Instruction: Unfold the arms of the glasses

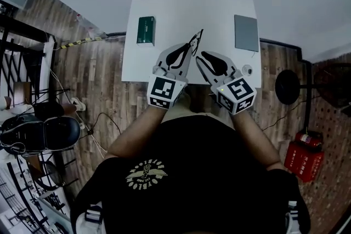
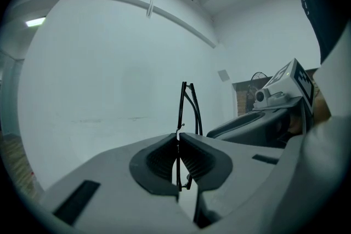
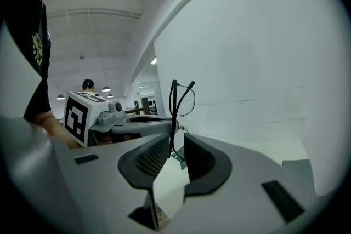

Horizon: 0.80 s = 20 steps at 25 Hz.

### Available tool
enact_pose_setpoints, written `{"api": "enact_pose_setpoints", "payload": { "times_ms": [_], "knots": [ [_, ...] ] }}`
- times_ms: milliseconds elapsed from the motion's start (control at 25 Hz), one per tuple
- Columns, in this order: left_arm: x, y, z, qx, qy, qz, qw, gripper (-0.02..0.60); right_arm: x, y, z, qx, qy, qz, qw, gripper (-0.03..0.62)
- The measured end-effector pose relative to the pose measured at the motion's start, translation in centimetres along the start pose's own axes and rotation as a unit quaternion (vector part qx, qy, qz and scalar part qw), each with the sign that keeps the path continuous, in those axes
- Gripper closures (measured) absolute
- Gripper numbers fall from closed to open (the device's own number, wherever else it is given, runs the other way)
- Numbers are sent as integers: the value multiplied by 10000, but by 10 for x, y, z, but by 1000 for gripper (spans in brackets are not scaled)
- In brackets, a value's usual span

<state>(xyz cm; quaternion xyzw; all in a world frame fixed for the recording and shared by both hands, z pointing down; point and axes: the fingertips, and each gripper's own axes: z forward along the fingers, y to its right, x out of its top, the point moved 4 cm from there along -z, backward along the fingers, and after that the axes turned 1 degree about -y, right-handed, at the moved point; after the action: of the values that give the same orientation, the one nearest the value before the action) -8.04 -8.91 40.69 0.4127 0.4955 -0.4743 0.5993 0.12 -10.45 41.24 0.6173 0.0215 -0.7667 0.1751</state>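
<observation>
Thin black-framed glasses (image 1: 196,39) are held upright above the white table (image 1: 181,11), near its front edge. My left gripper (image 1: 191,48) is shut on them; in the left gripper view its pads (image 2: 164,159) pinch the thin frame (image 2: 184,107), which rises above the jaws. My right gripper (image 1: 199,57) is just to the right of it. In the right gripper view the jaws of that gripper (image 3: 176,142) stand a little apart, with one glasses arm (image 3: 174,104) running down between them, close to the left pad (image 3: 156,156).
A green box (image 1: 146,29) lies at the table's left and a grey case (image 1: 246,33) at its right, with a small white round thing (image 1: 247,69) at the front right corner. On the floor are a black round stand base (image 1: 288,86), a red box (image 1: 303,159) and a chair (image 1: 44,131).
</observation>
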Motion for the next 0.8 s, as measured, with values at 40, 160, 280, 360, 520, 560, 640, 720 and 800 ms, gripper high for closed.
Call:
{"api": "enact_pose_setpoints", "payload": {
  "times_ms": [40,160,280,360,520,560,640,720,800],
  "knots": [
    [0,2,0,-6,4,4,10000,560,0,-1,1,33,-7,-1,10000,513],
    [2,7,-1,-34,25,16,10000,560,1,-3,1,98,21,-28,9999,521],
    [4,14,-1,-72,42,46,10000,560,1,-4,-1,141,59,-7,9999,525],
    [5,18,-3,-99,36,70,9999,560,1,-4,-3,170,64,30,9998,543],
    [6,24,-4,-136,14,146,9998,560,-1,-7,-9,202,39,43,9998,580],
    [6,25,-5,-134,10,171,9998,560,-2,-7,-10,192,33,46,9998,580],
    [6,26,-6,-124,7,212,9997,560,-3,-7,-15,167,15,53,9998,580],
    [5,27,-6,-113,1,257,9996,560,-4,-5,-19,147,-6,45,9999,580],
    [4,28,-6,-101,3,318,9994,560,-5,-4,-23,121,-19,19,9999,580]
  ]
}}
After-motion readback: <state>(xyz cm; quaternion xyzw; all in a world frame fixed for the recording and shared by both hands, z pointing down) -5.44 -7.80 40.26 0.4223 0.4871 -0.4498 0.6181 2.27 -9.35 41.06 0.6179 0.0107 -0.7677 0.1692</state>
